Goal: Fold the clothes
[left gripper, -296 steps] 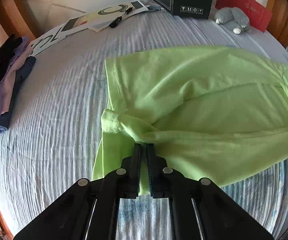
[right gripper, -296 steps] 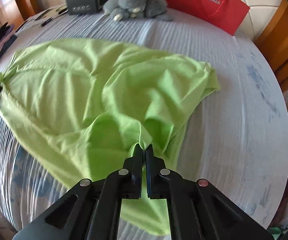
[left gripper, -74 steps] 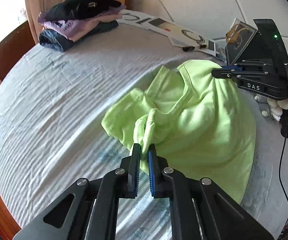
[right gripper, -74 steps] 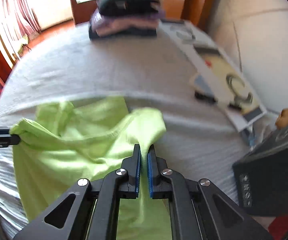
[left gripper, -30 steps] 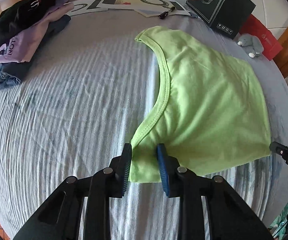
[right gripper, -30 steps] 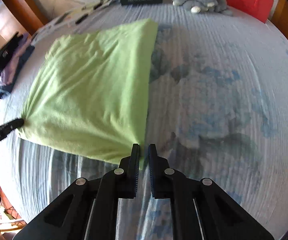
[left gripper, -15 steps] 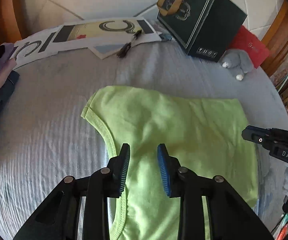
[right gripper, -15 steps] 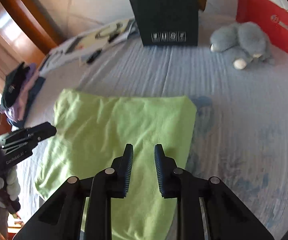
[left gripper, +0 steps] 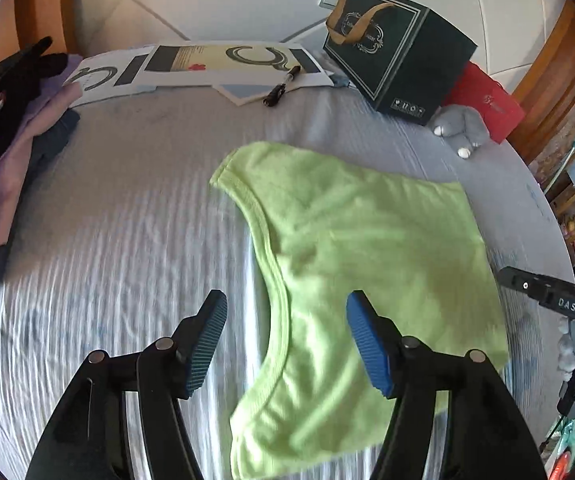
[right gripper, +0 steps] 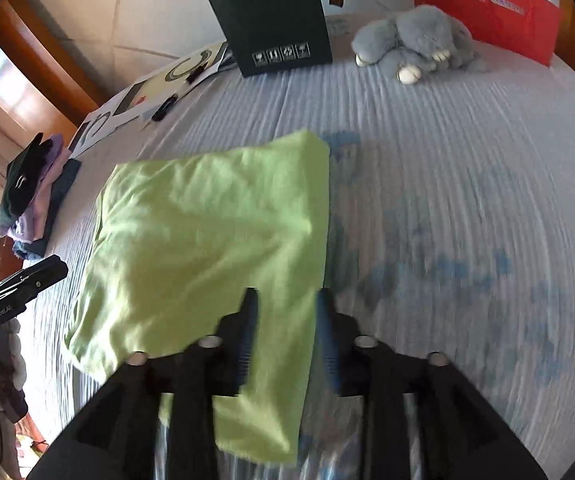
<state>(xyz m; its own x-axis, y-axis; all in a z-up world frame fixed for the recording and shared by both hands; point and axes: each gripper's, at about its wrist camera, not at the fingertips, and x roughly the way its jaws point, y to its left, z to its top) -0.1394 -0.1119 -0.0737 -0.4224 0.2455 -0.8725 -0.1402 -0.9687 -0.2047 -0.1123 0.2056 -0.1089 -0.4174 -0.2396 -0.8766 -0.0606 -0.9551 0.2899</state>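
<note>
A lime green shirt (left gripper: 359, 256) lies folded flat on the grey-blue bedspread (left gripper: 127, 240); its curved neckline edge faces left. It also shows in the right wrist view (right gripper: 215, 248). My left gripper (left gripper: 285, 316) is wide open and empty, above the shirt's near left part. My right gripper (right gripper: 285, 308) is open and empty, above the shirt's near right edge. The right gripper shows at the right edge of the left wrist view (left gripper: 547, 296), and the left gripper at the left edge of the right wrist view (right gripper: 27, 280).
A stack of folded clothes (left gripper: 3, 128) sits at the bed's left. At the far side lie printed papers (left gripper: 207, 64) with a pen (left gripper: 281, 86), a dark gift box (left gripper: 395, 44), a grey plush toy (left gripper: 461, 130) and a red bag (left gripper: 487, 100).
Both grippers let go of the shirt and opened wider, the left most. The shirt now rests folded on the bed. Both cameras shifted slightly over it.
</note>
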